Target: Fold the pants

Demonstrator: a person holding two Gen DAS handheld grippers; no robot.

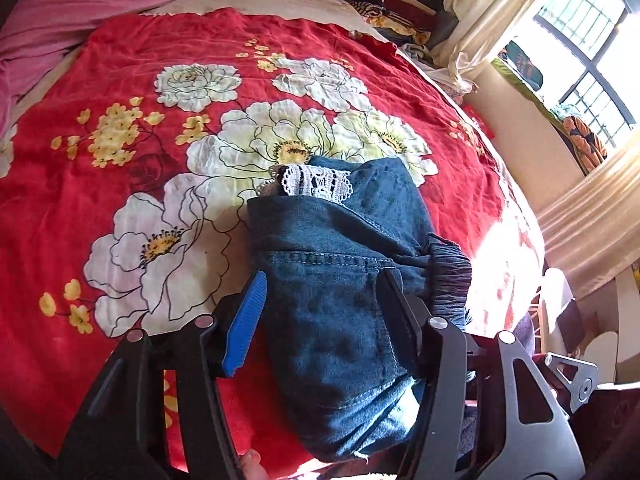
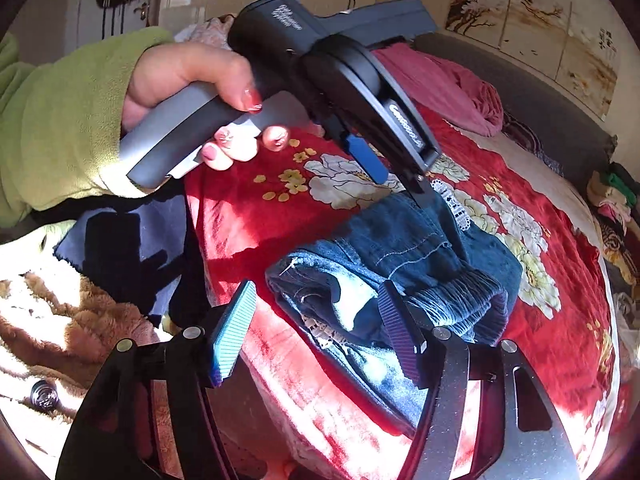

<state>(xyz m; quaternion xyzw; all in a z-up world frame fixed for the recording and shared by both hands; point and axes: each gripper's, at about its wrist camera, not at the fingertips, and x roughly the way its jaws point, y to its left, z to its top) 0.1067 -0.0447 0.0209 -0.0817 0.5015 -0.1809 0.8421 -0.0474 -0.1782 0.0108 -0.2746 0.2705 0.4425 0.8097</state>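
My pants (image 1: pixel 340 280) lie folded at the bed's (image 1: pixel 120 60) near edge: soft, floppy denim, best pinched at the thick waistband; left gripper (image 1: pixel 320 308) and right gripper (image 2: pixel 316 320) straddle them, jaws apart

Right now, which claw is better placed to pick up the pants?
Left. The pants fill the gap inside the left claw. The right claw straddles only their near corner, one finger out over the bedspread.

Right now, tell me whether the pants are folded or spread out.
Folded: the pants lie as a compact layered bundle on the red bedspread, lace trim tucked inside.
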